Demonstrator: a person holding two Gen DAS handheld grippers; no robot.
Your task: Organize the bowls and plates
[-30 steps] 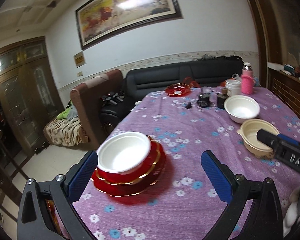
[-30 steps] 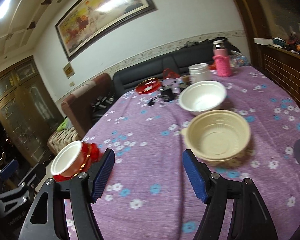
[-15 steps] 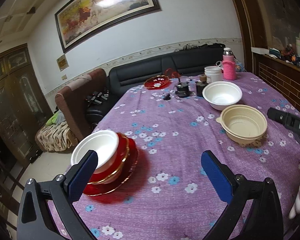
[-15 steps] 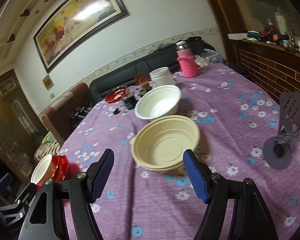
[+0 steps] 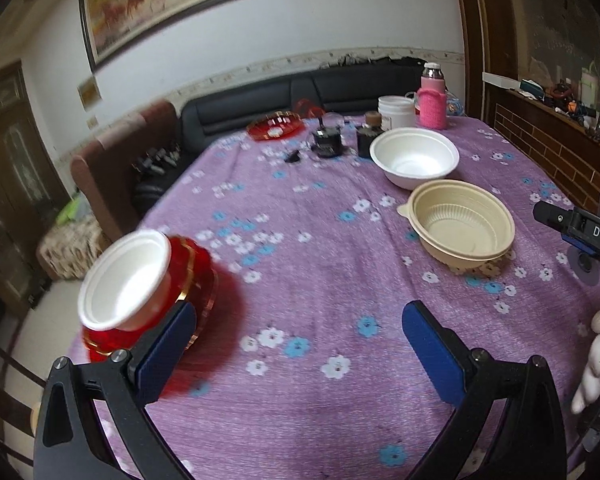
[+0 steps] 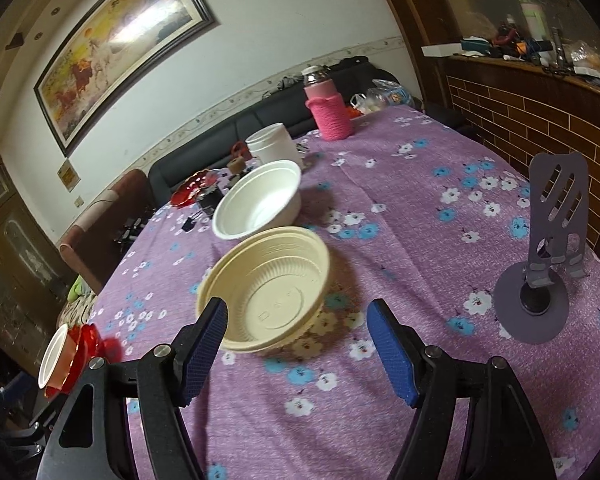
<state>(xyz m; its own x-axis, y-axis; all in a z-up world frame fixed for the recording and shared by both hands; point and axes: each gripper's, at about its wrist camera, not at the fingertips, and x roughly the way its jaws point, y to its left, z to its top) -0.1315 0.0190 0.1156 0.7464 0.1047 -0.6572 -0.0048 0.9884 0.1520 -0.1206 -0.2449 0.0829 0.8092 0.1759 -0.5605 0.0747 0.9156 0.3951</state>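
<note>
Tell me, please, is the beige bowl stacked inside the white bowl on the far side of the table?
No, the beige bowl sits on the tablecloth by itself, just in front of the white bowl.

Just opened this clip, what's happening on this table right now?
A person holds a gripper in each hand above a table with a purple floral tablecloth, sorting dishes. Neither holds anything: the left gripper is open beside a small white bowl sitting on stacked red plates, and the right gripper is open, facing a beige bowl. A larger white bowl sits just behind that. Another red plate lies at the far end.
</note>
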